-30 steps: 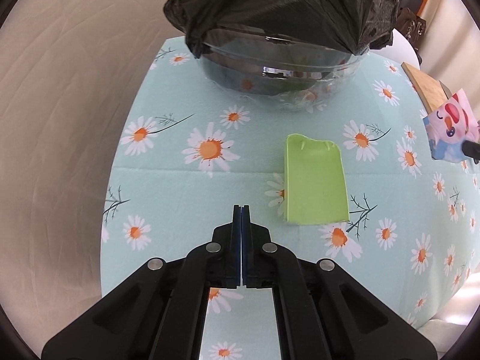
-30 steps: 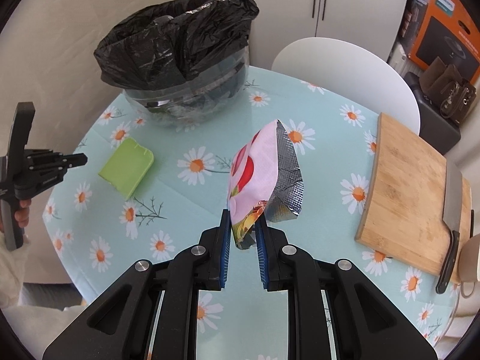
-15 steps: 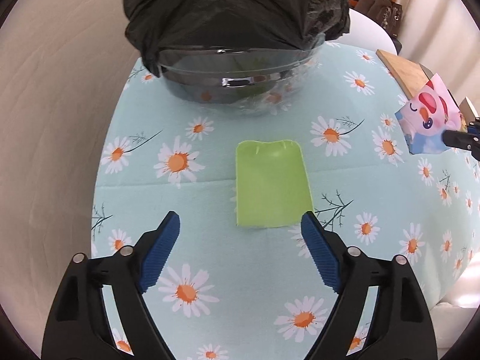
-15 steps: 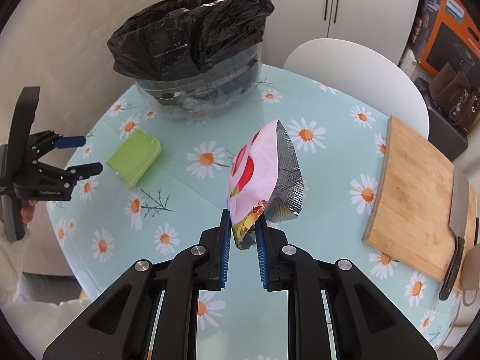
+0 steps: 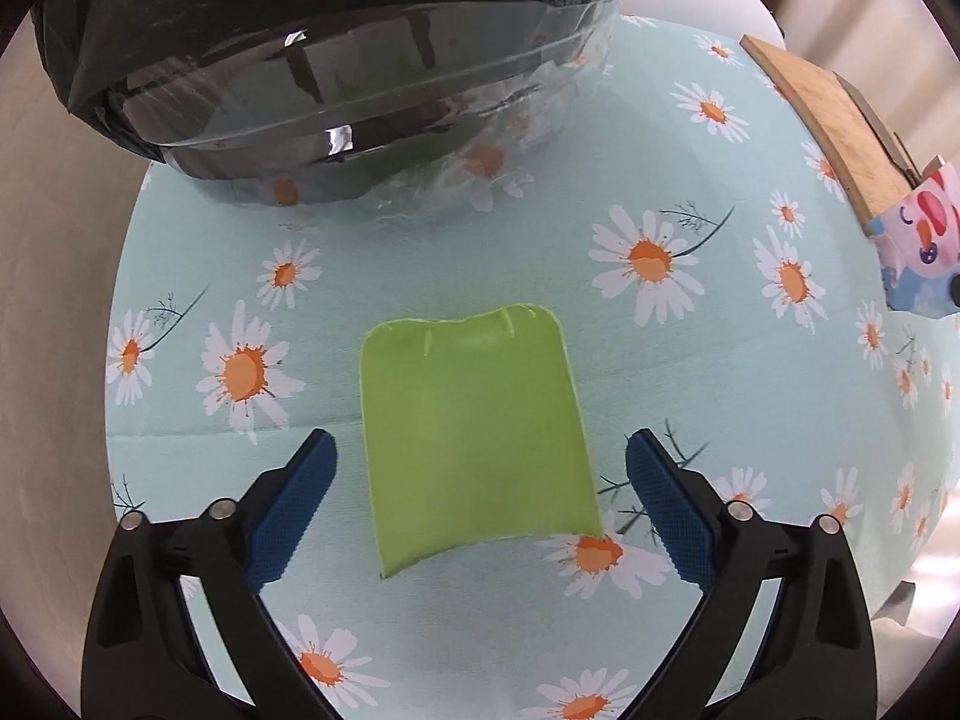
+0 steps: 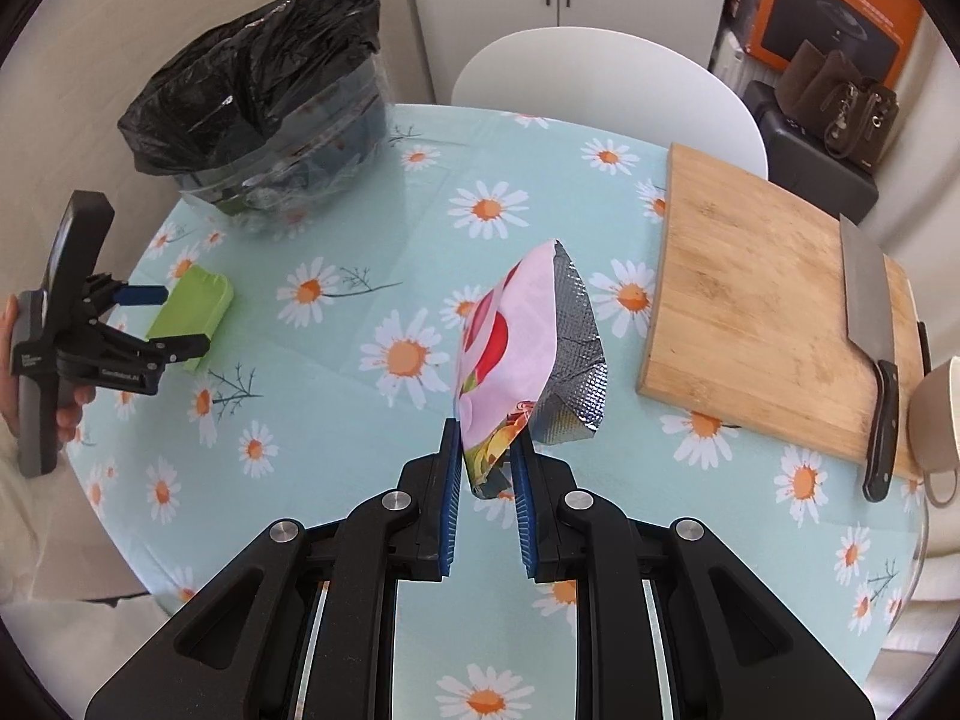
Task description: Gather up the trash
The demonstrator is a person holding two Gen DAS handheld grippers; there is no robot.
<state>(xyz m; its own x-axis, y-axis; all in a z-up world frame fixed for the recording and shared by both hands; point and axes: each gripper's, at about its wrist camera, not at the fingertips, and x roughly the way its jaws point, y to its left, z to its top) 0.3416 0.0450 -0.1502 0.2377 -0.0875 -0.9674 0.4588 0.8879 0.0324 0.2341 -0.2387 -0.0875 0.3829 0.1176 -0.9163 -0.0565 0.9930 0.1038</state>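
A flat green packet [image 5: 474, 432] lies on the daisy tablecloth; it also shows in the right wrist view [image 6: 191, 309]. My left gripper [image 5: 480, 450] is open, its jaws on either side of the packet's near half, apart from it. My right gripper [image 6: 486, 480] is shut on the lower corner of a pink foil snack bag [image 6: 528, 348], held above the table; the bag shows at the right edge of the left wrist view [image 5: 921, 246]. A clear bin lined with a black trash bag [image 5: 336, 54] stands at the far left [image 6: 270, 114].
A wooden cutting board [image 6: 768, 300] with a cleaver [image 6: 870, 330] lies at the right, a beige mug [image 6: 939, 414] beside it. A white chair [image 6: 606, 84] stands behind the table. The table edge [image 5: 120, 480] is close on the left.
My left gripper has opened wide and moved forward over the green packet, which now lies between its jaws. My right gripper still holds the snack bag and has shifted slightly.
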